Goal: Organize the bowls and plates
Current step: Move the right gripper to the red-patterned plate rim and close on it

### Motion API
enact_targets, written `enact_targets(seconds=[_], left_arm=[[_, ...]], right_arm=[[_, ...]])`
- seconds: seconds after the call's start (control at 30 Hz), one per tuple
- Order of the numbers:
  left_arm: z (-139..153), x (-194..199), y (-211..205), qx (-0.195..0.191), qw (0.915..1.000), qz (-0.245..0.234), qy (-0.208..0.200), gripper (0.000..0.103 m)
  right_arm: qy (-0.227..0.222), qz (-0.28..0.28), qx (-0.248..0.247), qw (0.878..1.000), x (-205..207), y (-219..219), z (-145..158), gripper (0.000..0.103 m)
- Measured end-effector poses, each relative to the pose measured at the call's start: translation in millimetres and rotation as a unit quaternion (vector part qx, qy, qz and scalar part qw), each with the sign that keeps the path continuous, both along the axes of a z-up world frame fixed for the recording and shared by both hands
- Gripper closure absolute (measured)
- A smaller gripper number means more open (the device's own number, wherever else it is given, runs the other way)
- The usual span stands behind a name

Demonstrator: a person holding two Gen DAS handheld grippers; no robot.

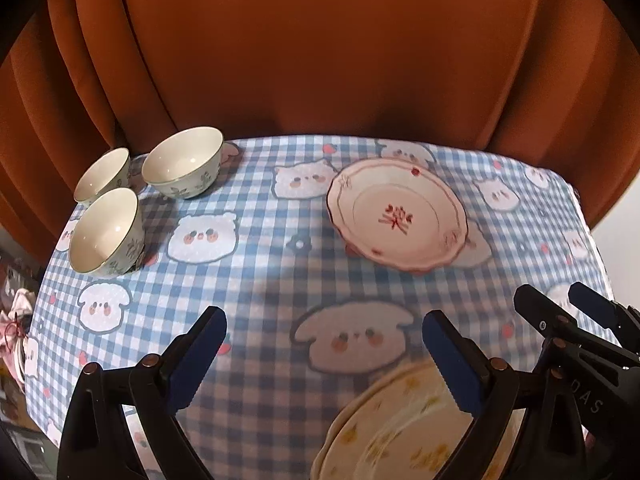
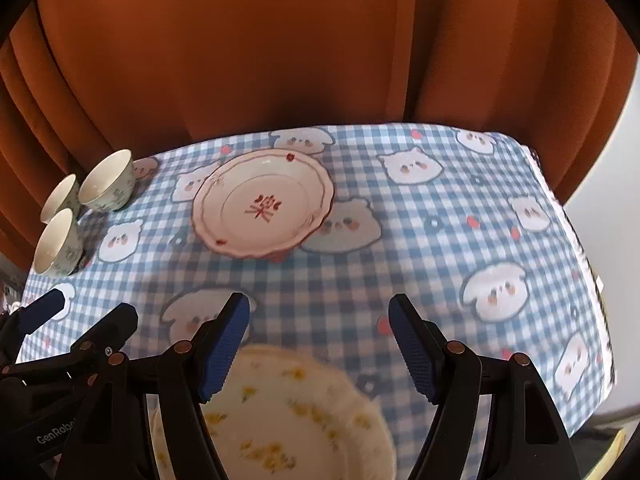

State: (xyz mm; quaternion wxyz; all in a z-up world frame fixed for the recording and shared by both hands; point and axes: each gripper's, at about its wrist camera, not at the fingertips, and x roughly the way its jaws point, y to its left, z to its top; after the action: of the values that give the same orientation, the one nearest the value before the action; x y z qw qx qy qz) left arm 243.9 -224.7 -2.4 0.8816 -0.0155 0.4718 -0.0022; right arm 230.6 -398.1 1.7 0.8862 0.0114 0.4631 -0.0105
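Three white bowls with green leaf prints stand together at the table's far left: one at the back point(image 1: 105, 174), one to its right point(image 1: 184, 168) and one nearest point(image 1: 106, 236). A white plate with a red rim and red motif point(image 1: 398, 214) point(image 2: 262, 208) lies in the far middle. A cream plate with yellow flowers point(image 1: 400, 432) point(image 2: 288, 412), blurred, lies near the front edge under both grippers. My left gripper point(image 1: 324, 316) point(image 2: 92, 306) hangs open above the cloth with nothing between its fingers. My right gripper point(image 2: 318, 304) point(image 1: 554, 296) is open too, beside it on the right, above the yellow plate.
A blue checked tablecloth with bear faces point(image 1: 260, 280) covers the table. An orange curtain point(image 1: 320, 60) hangs close behind the far edge. The cloth drops off at the right edge point(image 2: 576, 240). Clutter lies off the table at the left point(image 1: 16, 320).
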Motion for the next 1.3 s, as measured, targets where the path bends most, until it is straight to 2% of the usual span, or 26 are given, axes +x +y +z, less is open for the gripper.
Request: enact_targets(seconds=[0.13, 0.47, 0.7, 1.03, 1.23, 1.3], left_arm=[[-2, 21, -9, 0.002, 0.9998, 0.022, -0.001, 0.004], [-14, 73, -20, 0.022, 0.9976, 0.066, -0.004, 0.005], [-19, 99, -22, 0.031, 0.9968, 0.073, -0.002, 0.006], [-59, 146, -24, 0.029, 0.9963, 0.078, 0.02, 0.015], [-89, 165, -28, 0.017, 0.9962, 0.075, 0.041, 0.026], [-95, 167, -29, 0.013, 0.9962, 0.075, 0.042, 0.032]], right_arm=[[-0.003, 0.016, -0.004, 1.0, 24, -8, 0, 0.028], [0.008, 0.045, 0.032, 0.998, 90, -25, -19, 0.028], [0.001, 0.06, 0.044, 0.997, 125, -26, -26, 0.028], [0.023, 0.046, 0.046, 0.998, 175, -28, -62, 0.029], [0.043, 0.043, 0.052, 0.997, 194, -26, -86, 0.035], [0.048, 0.05, 0.055, 0.996, 199, -24, -92, 0.045]])
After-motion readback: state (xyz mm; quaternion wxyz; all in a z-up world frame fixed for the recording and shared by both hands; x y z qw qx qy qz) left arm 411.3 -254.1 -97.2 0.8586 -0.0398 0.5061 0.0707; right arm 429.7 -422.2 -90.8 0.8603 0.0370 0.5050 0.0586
